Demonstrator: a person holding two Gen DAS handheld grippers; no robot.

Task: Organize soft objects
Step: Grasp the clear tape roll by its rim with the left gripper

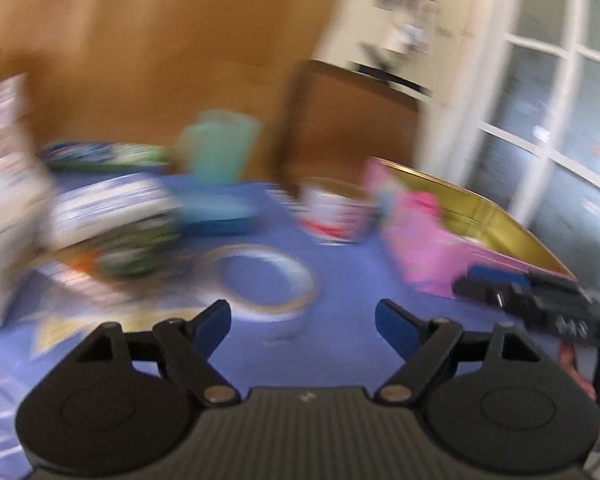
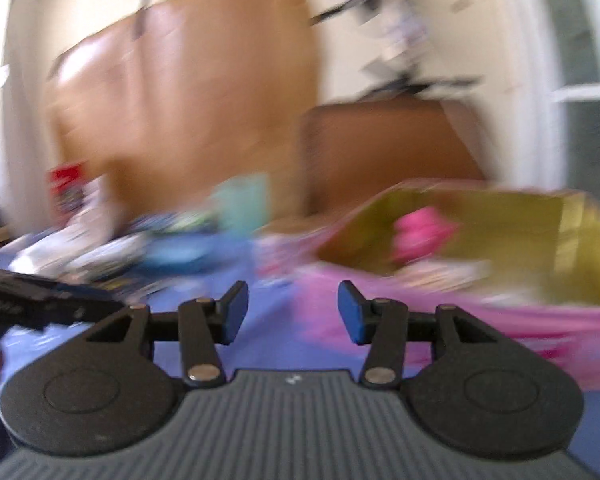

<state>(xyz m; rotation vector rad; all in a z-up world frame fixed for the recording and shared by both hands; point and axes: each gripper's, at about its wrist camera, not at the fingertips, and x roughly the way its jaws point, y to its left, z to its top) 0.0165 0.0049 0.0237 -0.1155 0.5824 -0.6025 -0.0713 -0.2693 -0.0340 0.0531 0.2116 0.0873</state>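
Both views are motion-blurred. My left gripper (image 1: 303,324) is open and empty above the blue tabletop (image 1: 340,356), just short of a white ring-shaped object (image 1: 266,280). My right gripper (image 2: 293,312) is open and empty, facing a pink box with a gold inside (image 2: 500,232) that holds a bright pink soft object (image 2: 420,236). The same box (image 1: 452,232) shows at the right in the left wrist view, with the right gripper (image 1: 540,300) in front of it. The left gripper (image 2: 40,300) appears at the left edge of the right wrist view.
A teal cup (image 1: 220,144), a blue bowl (image 1: 220,212), a white-and-red cup (image 1: 336,212) and a blurred pile of packages (image 1: 100,232) stand at the back and left. A wooden chair (image 1: 340,120), a cabinet and a window (image 1: 560,100) lie beyond.
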